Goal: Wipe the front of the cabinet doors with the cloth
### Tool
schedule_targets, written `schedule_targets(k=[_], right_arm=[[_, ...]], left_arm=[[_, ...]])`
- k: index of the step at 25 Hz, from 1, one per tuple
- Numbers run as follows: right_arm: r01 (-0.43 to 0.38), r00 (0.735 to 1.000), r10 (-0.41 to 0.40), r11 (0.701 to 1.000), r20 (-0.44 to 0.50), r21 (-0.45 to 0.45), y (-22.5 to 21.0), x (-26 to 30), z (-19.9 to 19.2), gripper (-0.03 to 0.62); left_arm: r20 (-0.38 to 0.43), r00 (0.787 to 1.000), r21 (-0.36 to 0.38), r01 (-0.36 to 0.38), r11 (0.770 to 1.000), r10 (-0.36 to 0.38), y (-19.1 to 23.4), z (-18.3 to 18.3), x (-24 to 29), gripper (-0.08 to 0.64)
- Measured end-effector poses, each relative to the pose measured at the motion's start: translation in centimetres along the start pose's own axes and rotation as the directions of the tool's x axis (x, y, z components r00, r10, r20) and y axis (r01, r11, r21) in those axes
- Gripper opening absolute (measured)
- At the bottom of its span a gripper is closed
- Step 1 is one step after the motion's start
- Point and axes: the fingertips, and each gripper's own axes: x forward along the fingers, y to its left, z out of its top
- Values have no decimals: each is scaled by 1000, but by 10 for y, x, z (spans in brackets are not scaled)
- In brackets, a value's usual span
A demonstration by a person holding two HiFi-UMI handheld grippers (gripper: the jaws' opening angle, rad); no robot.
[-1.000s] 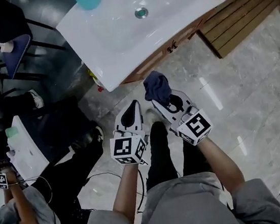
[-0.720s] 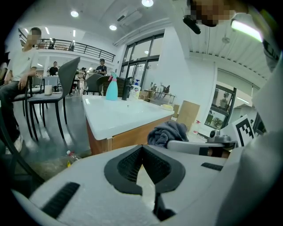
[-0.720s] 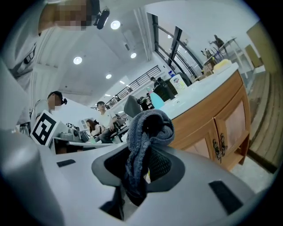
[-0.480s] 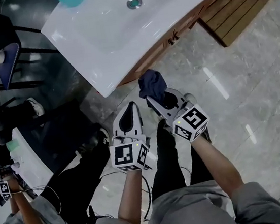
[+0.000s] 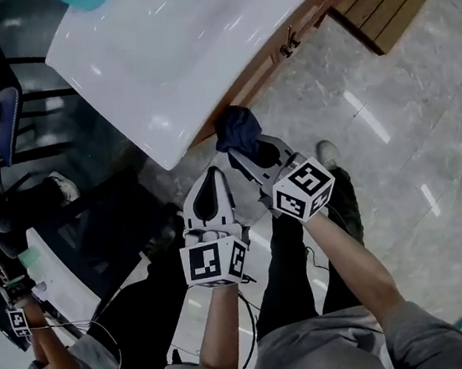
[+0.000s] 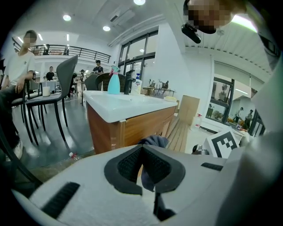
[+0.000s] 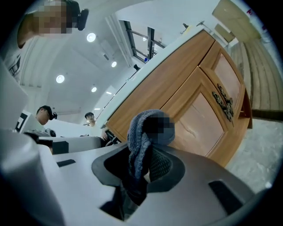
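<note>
The right gripper (image 5: 249,150), jaws pinching the dark cloth (image 5: 236,128), is closing in on the cabinet doors (image 7: 201,114). Over the last second the gap has shrunk, and the cloth is now lying just beside the wood at twelve o'clock, below the basin (image 5: 155,54). Whether it is touching cannot be told. The left gripper (image 5: 208,197), jaws pressed together on nothing, is trailing at eight o'clock. Wiping looks about to start.

Dark blue-grey terry cloth (image 5: 237,128). Warm brown wood-grain cabinet doors (image 7: 201,112) with dark ornate handles (image 7: 223,103). Glossy white basin tabletop (image 5: 156,63). White shells, black ribbed fingers (image 6: 128,167) and black-and-white square markers on left gripper (image 5: 211,175) and right gripper (image 5: 242,151). Pale grey veined marble floor (image 5: 424,112).
</note>
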Motion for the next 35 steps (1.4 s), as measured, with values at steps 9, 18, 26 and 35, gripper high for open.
schedule_targets(k=[9, 18, 26, 35], right_arm=[[0, 999, -2, 1000, 45, 25, -4, 17, -2, 94], [25, 998, -26, 999, 51, 23, -8, 29, -1, 94], [113, 991, -119, 990, 63, 82, -33, 37, -18, 92], [194, 978, -203, 968, 39, 158, -88, 48, -59, 92]], left_arm=[[-16, 1000, 20, 18, 1000, -17, 13, -15, 10, 6], [-31, 999, 5, 14, 1000, -14, 16, -21, 12, 7], [-59, 998, -2, 37, 999, -37, 14, -39, 22, 8], [-77, 995, -3, 68, 998, -68, 16, -63, 46, 7]])
